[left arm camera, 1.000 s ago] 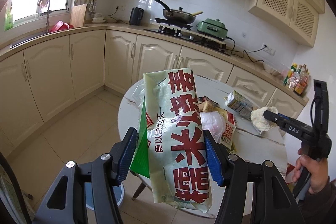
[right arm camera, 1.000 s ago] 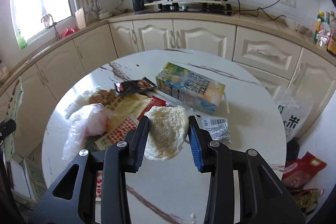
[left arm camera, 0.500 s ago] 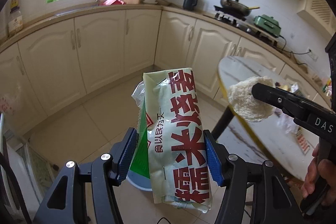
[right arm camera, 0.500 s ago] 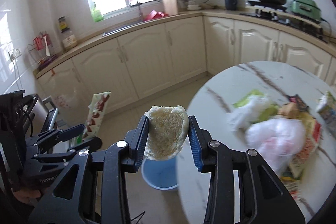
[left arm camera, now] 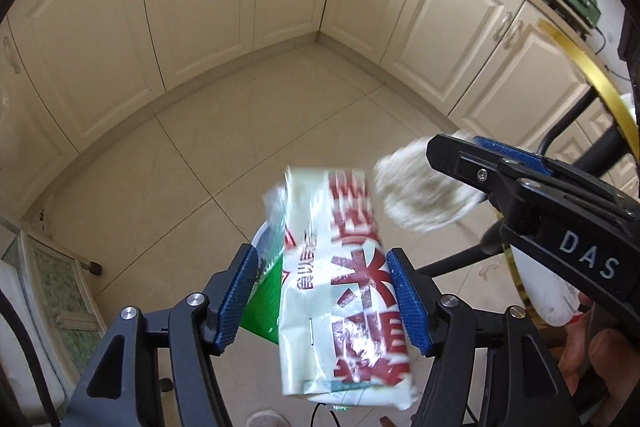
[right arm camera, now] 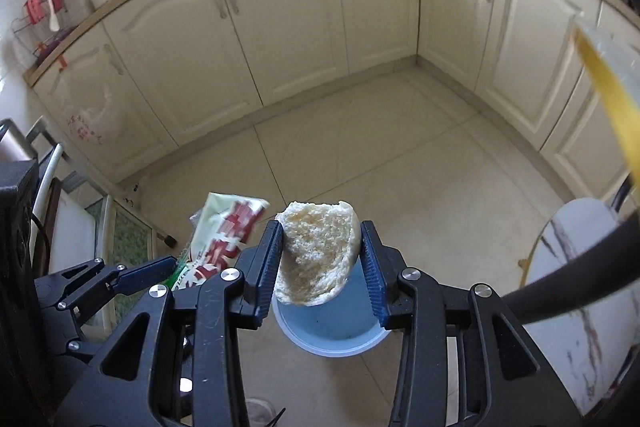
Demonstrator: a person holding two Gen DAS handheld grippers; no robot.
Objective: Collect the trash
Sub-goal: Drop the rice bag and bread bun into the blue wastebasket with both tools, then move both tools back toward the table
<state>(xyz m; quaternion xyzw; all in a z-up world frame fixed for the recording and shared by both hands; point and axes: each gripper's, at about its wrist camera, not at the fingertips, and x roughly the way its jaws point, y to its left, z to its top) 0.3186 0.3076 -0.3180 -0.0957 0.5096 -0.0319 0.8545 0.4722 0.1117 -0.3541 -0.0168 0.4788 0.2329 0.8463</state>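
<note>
**A:** What's changed? A moment ago both views faced the littered tabletop (right arm camera: pixel 580 247).

**B:** Both have swung off it and tipped down. Now they show mostly floor (right arm camera: pixel 400 167), and the tabletop is only a sliver at the right edge. The bin (right arm camera: pixel 340 331) sits on the floor straight below the right gripper (right arm camera: pixel 320 227).

**A:** And the trash?

**B:** The bag (left arm camera: pixel 340 287) stands upright between the fingers of the left gripper (left arm camera: pixel 322 253), just left of the bin's mouth as the right view shows it. Those jaws have just been opening. The bag is smeared while the fingers are sharp, so I read it as already loose and sliding, not pinched. The bun (right arm camera: pixel 316 259) is smaller, and the right gripper holds it at a narrow gap, with both pads against it. It hangs right over the bin's near rim.

**A:** So which step is this?

**B:** The drop-off, I'd say. Two pieces have been carried over, and the bag is apparently going first.

**A:** What does the next move need?

**B:** The bag looks off-centre from the bin, so the left gripper wants a nudge right, or the bag may hit the rim or the floor. After that the right jaws need only spread to let the bun fall. More litter presumably remains on the tabletop.
</note>
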